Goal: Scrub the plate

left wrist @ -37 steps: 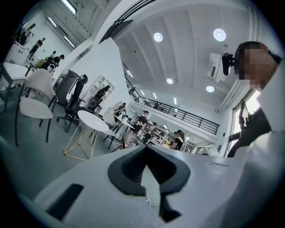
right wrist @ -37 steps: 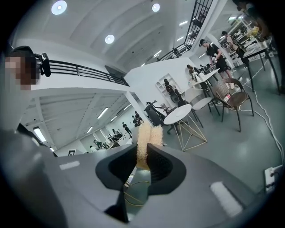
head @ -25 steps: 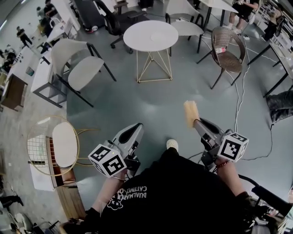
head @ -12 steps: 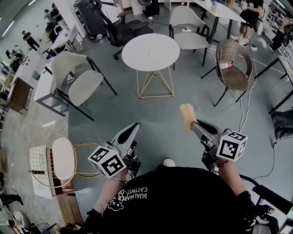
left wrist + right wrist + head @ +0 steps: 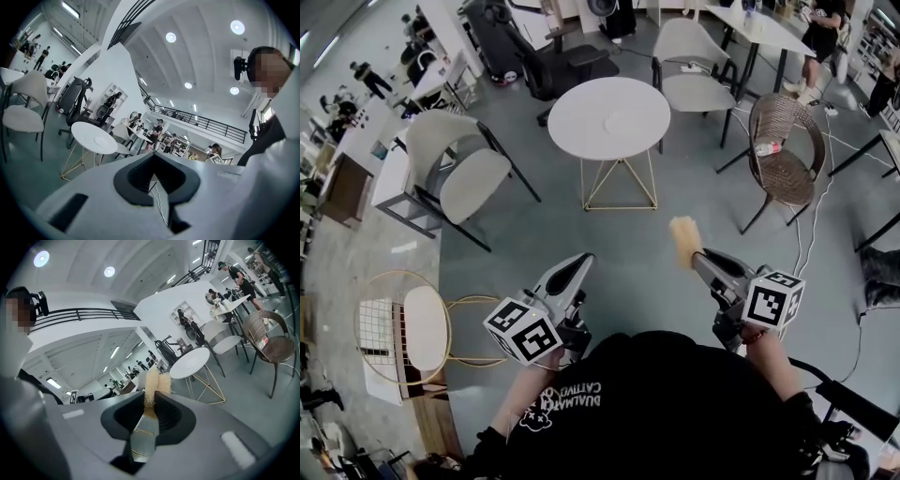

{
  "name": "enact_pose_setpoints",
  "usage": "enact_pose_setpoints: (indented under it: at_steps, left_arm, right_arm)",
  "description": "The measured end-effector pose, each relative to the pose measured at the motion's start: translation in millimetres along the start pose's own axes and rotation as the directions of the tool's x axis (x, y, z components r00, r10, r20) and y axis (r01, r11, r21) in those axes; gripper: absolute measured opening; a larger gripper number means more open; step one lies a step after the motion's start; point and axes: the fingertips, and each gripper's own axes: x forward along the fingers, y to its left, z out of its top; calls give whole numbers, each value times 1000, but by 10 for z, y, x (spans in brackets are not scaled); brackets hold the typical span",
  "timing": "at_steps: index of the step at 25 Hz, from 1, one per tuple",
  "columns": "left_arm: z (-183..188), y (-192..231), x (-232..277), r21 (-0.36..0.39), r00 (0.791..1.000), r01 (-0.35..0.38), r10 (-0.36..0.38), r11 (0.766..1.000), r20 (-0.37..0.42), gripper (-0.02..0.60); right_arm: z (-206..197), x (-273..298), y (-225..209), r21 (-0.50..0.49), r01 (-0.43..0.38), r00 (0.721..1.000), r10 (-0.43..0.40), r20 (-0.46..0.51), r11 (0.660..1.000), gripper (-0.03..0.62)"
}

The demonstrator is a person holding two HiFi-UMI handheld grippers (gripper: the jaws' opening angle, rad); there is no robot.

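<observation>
A plate cannot be made out with certainty. Only a faint round outline [image 5: 610,120] is seen at the middle of the round white table [image 5: 574,105], white on white. In the left gripper view the same outline [image 5: 100,140] is shown as a shallow disc on the tabletop [image 5: 79,133]. The table is set well ahead of both grippers, and neither is touching it.

A tan fibrous scrubber [image 5: 684,236] is held in the right gripper [image 5: 697,257]. In the right gripper view its lower end is pinched between the jaws, which are closed narrowly on it. Its frayed top [image 5: 154,379] is left sticking out past the tips of the right gripper [image 5: 151,395]. How far it reaches back between the jaws is hidden by them.

The left gripper [image 5: 577,266] is held out over the grey floor [image 5: 609,234]. Its jaws are brought fully together with nothing between them, as is shown in the left gripper view [image 5: 153,158].

Both hands are largely covered by the marker cubes [image 5: 522,330]. The floor below is blocked by the person's black top [image 5: 656,403].

A white chair [image 5: 464,169] is placed left of the table and a wicker chair [image 5: 783,155] right of it. A small object [image 5: 766,148] lies on the wicker seat, too small to identify. A gold wire stand [image 5: 403,323] is partly cut off at the lower left.
</observation>
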Motion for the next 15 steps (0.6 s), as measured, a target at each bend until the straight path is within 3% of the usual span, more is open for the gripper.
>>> enact_pose_setpoints:
  at_steps: [5,8,15]
  left_arm:
    - [-45,-10,148,26,999,18,-17,1000,-48,-3]
    - [-57,115,266,-7,999,21,-21,1000,-42,-3]
    - [-101,243,555,-6,995,45,-46,999,-90,-3]
  right_arm:
    - [-118,123,-26,36,-14,999,15,-39,999,67]
    - [-215,244,-25,30,-25,998,27,-51,999,67]
    - [-153,339,-232,53,-8,1000,9,-25,999,67]
